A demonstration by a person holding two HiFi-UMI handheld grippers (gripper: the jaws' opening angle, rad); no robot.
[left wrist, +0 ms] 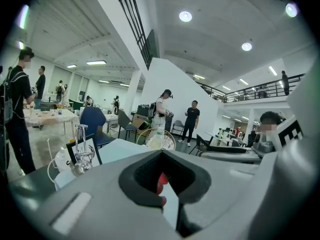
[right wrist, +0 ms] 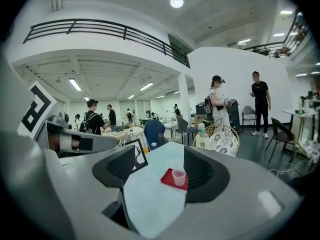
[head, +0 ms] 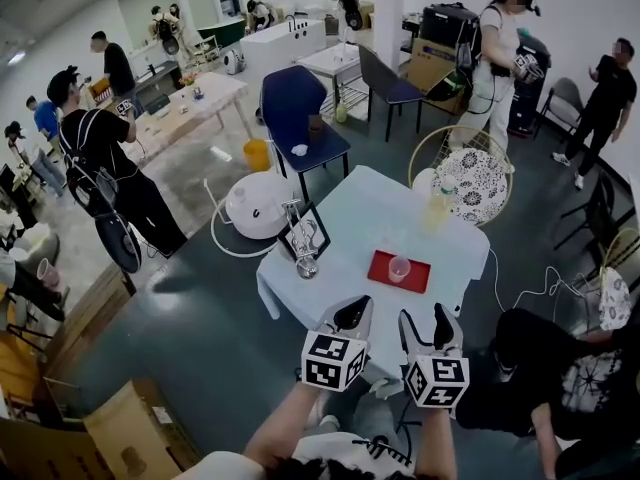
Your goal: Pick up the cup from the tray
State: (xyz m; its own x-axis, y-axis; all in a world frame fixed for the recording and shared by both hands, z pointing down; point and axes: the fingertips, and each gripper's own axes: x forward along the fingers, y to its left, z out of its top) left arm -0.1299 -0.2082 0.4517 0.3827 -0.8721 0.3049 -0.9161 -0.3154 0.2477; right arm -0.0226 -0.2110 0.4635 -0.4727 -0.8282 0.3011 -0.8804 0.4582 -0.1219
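Head view shows pink cup (head: 399, 266) upright on red tray (head: 380, 267).

No word, brand or number can be read anywhere in these views. The nearest thing to a sign is the black-and-white square pattern on the marker cube (head: 334, 360) of the left gripper (head: 354, 308) and on the matching one of the right gripper (head: 424, 316), at the near edge of the head view; these are blocky codes, not letters or digits. Any print on the bottle (head: 437, 206) at the far right of the table (head: 350, 213), or on the sheet in the black frame (head: 305, 236) at its left, is too small to make out.
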